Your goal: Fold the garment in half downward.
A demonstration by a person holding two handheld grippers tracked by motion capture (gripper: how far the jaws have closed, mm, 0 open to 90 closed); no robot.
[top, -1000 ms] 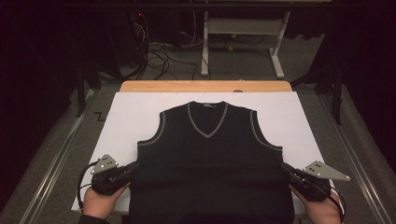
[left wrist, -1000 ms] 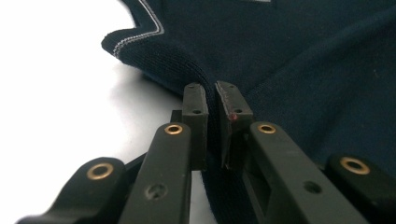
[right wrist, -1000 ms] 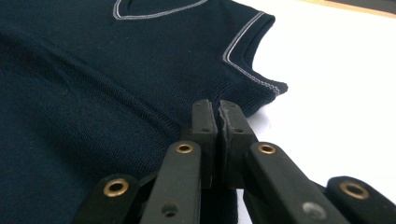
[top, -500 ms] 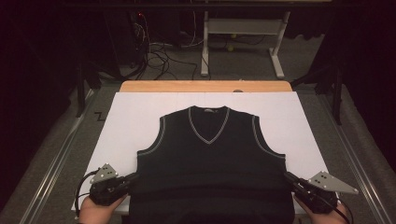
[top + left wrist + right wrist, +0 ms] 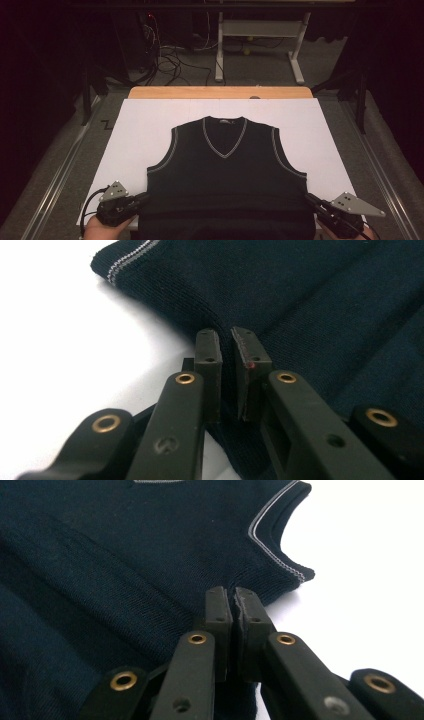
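We have the dark sleeveless sweater (image 5: 225, 180) lying flat on the white worktop (image 5: 145, 125), with the left gripper (image 5: 227, 340) and right gripper (image 5: 234, 597) each pinched shut on a side seam. To keep the knit smooth, we should draw both sides toward us evenly and low, without letting either grip slip.

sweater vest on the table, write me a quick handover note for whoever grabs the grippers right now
Left hand-held gripper: shut on the side edge of the sweater vest, low on its left.
Right hand-held gripper: shut on the opposite side edge, below the armhole.
Vest: dark, V-neck with pale trim, lying face up and spread flat on the white table cover, neck away from the person.
Done: both sides gripped.
Left: no fold made yet; probably lift or fold from these grips.
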